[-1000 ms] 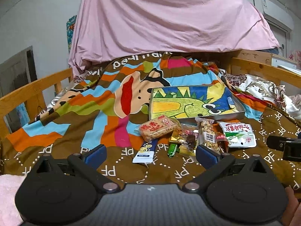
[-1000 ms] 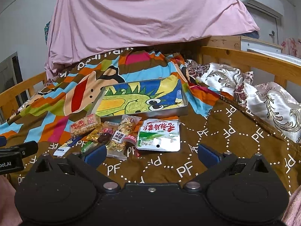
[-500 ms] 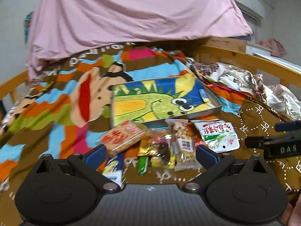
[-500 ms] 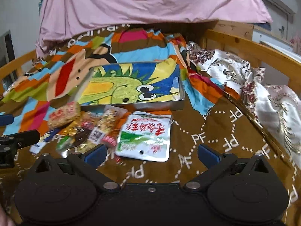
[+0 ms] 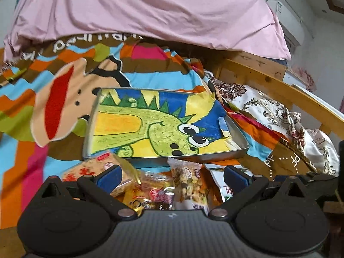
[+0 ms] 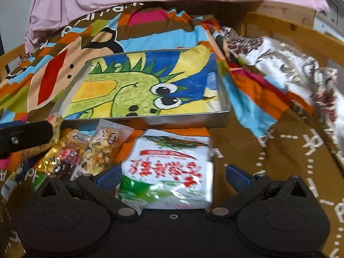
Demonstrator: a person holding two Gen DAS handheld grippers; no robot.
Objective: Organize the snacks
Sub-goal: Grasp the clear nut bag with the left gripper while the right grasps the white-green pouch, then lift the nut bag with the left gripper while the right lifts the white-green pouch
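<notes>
Both sets of tongs hang low over the bed with their jaws spread wide and nothing between them. The right tongs [image 6: 172, 177] straddle the flat white-and-green foil snack pouch with red lettering [image 6: 172, 167], which lies on the brown patterned bedspread [image 6: 268, 150] just in front of the shallow metal tray with the green dinosaur picture inside [image 6: 215, 122]. The left tongs [image 5: 172, 176] hover over the heap beside it: a clear packet of mixed nuts [image 5: 189, 182], gold-wrapped sweets [image 5: 150, 193] and a tan cracker pack [image 5: 101, 167]. I'd worry about that pouch; it is slick and lies flat on soft bedding, so the pads may skid off or pinch cloth. On the left, the packets overlap, so one grab could drag a neighbour along, and the two tools sit near enough to knock together
</notes>
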